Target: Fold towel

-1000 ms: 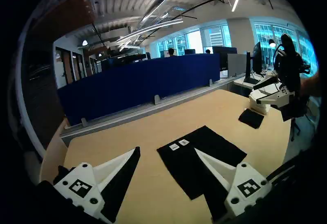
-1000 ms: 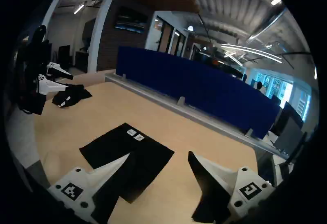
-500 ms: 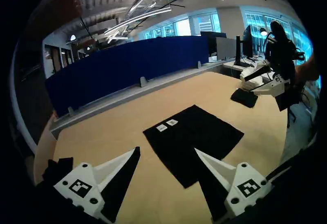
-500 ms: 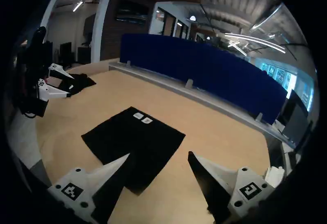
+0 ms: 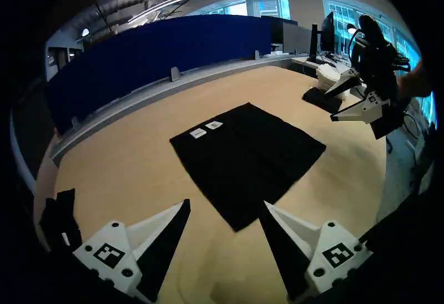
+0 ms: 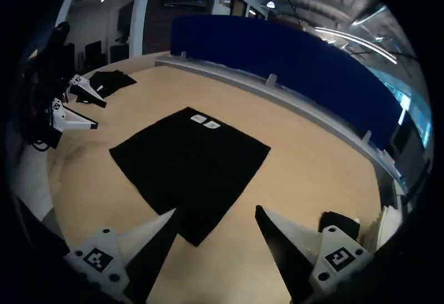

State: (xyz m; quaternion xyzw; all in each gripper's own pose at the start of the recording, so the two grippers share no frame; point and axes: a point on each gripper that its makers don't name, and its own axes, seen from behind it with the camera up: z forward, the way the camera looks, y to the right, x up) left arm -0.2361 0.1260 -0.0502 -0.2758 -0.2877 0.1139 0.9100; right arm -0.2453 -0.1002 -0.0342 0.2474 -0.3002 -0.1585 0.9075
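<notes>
In the left gripper view, the left claw [image 5: 225, 203] is at 6 o'clock, wide open and holding nothing. The black towel [image 5: 247, 157] lies flat in the middle of the wooden surface [image 5: 127, 160]. Its nearest corner reaches between the two fingers, but they do not seem to touch it. Two white labels [image 5: 205, 129] sit at its edge toward 11 o'clock. I judge that the folding is not yet begun: no fold is visible, and all the work is left. The right claw [image 5: 328, 107] is at 2 o'clock, also open and empty, apart from the towel. A dark cloth [image 5: 319, 97] lies behind it, and a second cloth [image 5: 58, 221] is at 8 o'clock. A blue partition [image 5: 166, 43] closes the surface at 12 o'clock.

In the right gripper view, the right claw [image 6: 216, 209] at 6 o'clock is wide open and empty, with the towel [image 6: 191, 162] flat before it. The left claw [image 6: 101, 115] is at 9 o'clock, open. The second cloth [image 6: 111, 82] lies at 10 o'clock and the dark cloth [image 6: 338, 223] at 4 o'clock. Both are well apart from the towel, so nothing seems to stand in the way.
</notes>
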